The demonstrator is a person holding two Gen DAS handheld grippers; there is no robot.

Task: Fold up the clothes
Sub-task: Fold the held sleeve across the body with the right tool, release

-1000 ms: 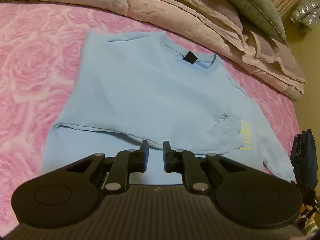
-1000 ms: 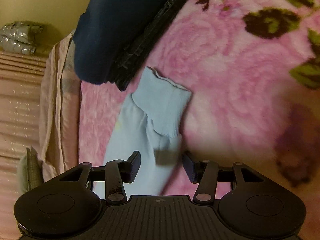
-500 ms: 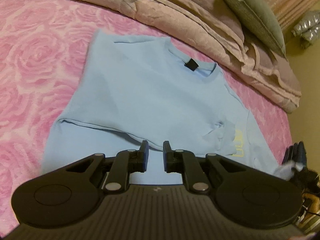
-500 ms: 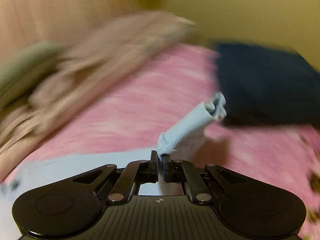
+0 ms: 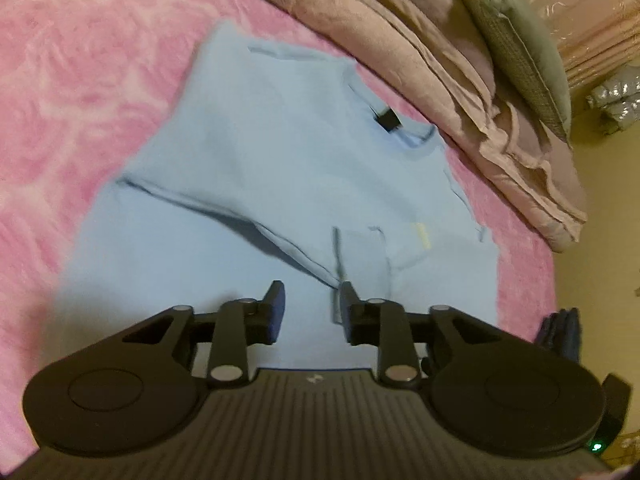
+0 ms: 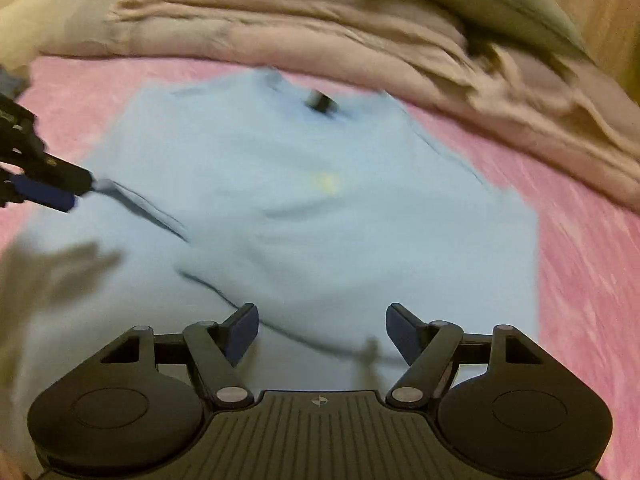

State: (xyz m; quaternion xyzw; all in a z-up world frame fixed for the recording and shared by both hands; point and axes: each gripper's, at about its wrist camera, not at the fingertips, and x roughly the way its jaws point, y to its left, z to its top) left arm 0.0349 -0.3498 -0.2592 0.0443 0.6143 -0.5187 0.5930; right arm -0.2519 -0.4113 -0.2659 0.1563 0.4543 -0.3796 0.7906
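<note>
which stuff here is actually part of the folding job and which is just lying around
Part of the job:
- light blue sweatshirt, sleeves folded in
- left gripper, jaws opening, empty
- right gripper, jaws opening, empty

Just lying about:
- pink floral blanket
- beige quilt
- grey-green pillow
- dark garment

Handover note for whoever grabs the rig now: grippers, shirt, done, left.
Left gripper: jaws opening, nothing between them, over the shirt's lower part.
Right gripper: jaws opening, empty, above the folded-in sleeve.
Light blue sweatshirt: flat on the pink blanket, collar toward the beige quilt.
Done: both sleeves laid across the body.
Left: fold the body up, likely hem toward collar.
</note>
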